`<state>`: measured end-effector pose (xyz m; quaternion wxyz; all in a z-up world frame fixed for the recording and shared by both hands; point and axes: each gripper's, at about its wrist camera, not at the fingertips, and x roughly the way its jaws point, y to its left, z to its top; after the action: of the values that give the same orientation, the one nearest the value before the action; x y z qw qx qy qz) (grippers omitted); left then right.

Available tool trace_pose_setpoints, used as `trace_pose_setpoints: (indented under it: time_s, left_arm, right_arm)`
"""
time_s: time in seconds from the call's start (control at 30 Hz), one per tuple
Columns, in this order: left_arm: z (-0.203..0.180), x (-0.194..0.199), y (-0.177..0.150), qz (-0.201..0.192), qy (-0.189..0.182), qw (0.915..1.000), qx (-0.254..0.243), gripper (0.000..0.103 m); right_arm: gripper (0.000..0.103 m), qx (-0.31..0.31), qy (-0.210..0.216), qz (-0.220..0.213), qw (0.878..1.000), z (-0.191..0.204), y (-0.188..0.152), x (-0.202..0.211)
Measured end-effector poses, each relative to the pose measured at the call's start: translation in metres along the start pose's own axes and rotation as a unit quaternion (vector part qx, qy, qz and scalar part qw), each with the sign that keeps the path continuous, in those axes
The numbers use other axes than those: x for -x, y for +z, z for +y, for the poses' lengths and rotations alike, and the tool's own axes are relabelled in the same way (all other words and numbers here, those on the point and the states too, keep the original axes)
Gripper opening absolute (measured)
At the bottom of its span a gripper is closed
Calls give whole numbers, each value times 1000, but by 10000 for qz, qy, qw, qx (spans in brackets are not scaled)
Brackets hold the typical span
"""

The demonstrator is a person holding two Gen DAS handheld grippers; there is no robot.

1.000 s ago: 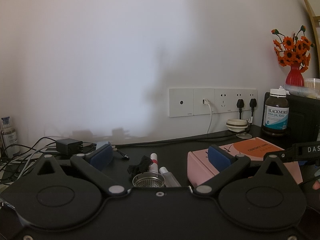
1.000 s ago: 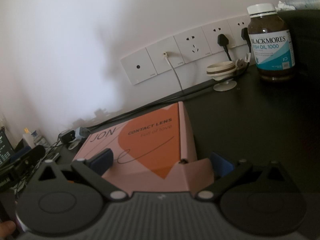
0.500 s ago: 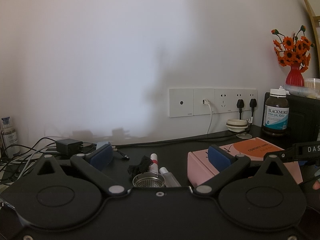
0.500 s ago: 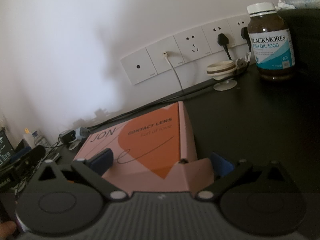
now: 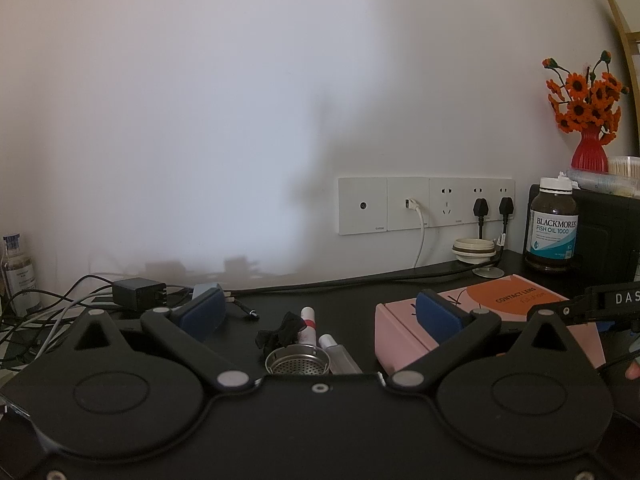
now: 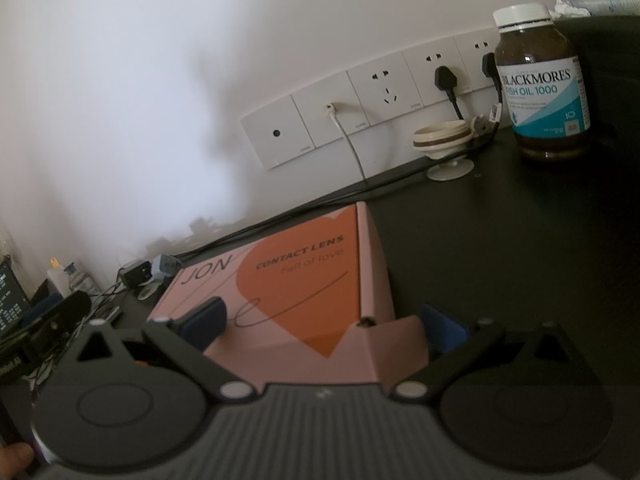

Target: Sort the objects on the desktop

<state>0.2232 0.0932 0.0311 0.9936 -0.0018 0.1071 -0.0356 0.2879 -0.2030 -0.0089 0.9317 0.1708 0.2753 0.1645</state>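
Box (image 6: 304, 292): pink/orange, flat on black desk (image 6: 500, 240), near wall sockets (image 6: 360, 108).
R gripper (image 6: 320, 320): wide open, pads straddle box's near end; contact can't tell.
L gripper (image 5: 320, 312): wide open, empty, above strainer (image 5: 298, 362) & tubes (image 5: 308, 320).
Bottle (image 6: 542, 80): upright, well apart from box.

The box (image 6: 296, 280) is pink with an orange heart (black lettering). The bottle (image 6: 540, 80) is brown, white-capped, teal-labelled.
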Motion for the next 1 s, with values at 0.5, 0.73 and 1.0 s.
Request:
trace_pose_setpoints:
  time_s: [0.5,0.73,1.0]
  left_arm:
    - [-1,0,1,-1,0,10000,-11,103]
    - [-2,0,0,1,2,10000,-17,103]
    - [-2,1,0,3,6,10000,-29,103]
  right_arm:
    - [102,-11,9,3,10000,-1,0,-1]
    - [102,-16,16,4,10000,-1,0,-1]
    - [102,-31,32,12,10000,-3,0,-1]
